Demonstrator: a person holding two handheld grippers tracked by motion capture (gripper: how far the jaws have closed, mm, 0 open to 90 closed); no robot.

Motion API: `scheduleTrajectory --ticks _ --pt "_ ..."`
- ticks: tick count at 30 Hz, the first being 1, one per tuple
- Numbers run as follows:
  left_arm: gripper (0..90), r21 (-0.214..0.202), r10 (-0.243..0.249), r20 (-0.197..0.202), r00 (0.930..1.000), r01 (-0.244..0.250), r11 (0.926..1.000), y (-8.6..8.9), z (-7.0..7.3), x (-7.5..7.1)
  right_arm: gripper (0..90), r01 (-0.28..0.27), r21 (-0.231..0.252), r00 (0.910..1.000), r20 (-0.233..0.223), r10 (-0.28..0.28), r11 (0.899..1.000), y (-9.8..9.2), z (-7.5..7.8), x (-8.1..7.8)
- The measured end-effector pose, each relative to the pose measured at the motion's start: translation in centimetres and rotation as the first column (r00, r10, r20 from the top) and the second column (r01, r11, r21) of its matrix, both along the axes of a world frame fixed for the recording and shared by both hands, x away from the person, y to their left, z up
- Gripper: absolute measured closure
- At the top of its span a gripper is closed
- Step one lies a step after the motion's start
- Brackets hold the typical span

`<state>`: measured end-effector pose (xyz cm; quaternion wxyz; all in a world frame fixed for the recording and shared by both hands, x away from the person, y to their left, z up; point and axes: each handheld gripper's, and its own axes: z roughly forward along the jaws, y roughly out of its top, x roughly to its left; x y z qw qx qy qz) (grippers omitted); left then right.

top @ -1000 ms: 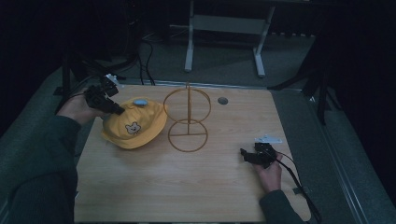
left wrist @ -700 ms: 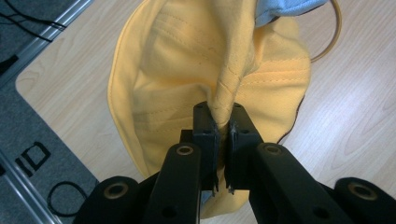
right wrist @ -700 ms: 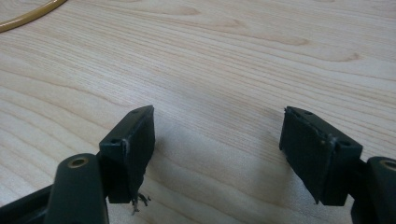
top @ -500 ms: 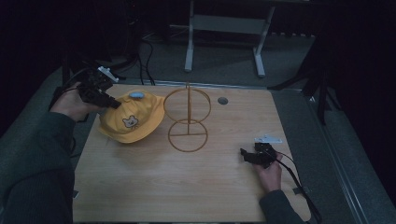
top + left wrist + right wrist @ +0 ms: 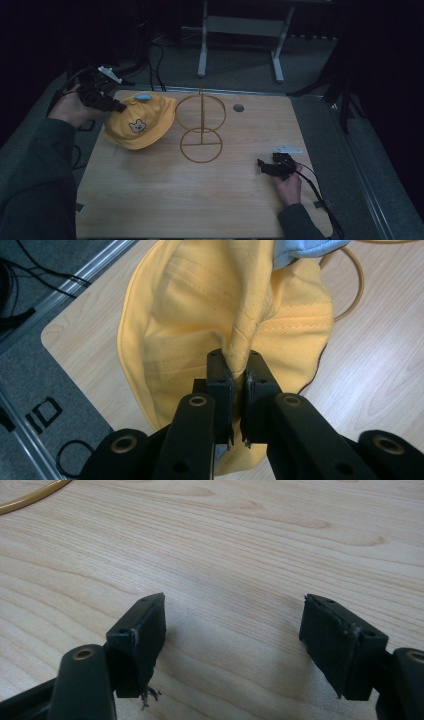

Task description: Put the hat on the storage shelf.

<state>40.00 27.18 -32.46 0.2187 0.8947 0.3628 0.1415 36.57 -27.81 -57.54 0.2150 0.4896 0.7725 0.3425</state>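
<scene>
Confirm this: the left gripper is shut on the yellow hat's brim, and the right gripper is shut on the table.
Not quite. The right gripper is open, its jaws wide apart over the bare table, as the right gripper view shows. The left gripper is indeed shut on the yellow hat's brim.

Dim room, grey carpeted floor [image 5: 310,65], black cables [image 5: 155,55], grey metal stand [image 5: 240,25] beyond the light wooden table [image 5: 165,200].

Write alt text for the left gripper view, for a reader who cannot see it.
Two black jaws of the left gripper are pinched shut on a fold of a yellow fabric hat, which hangs bunched above a light wooden table. Part of a thin orange wire ring stand curves behind the hat at upper right, and grey floor with black cables lies past the table's rounded corner at left.
</scene>
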Motion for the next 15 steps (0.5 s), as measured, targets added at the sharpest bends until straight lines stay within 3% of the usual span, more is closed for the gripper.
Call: scheduleTrajectory --ticks 2,15 --pt "84.7 -0.017 0.000 0.011 0.9999 0.000 0.9998 0.2 0.3 -0.1 26.5 0.000 0.000 1.0000 0.000 0.000 1.000 0.0 0.0 0.0" --pt "84.6 -0.023 -0.020 0.024 0.9995 0.020 0.9995 0.4 1.4 -0.4 26.5 0.001 0.001 1.0000 0.000 -0.001 1.000 0.0 0.0 0.0"
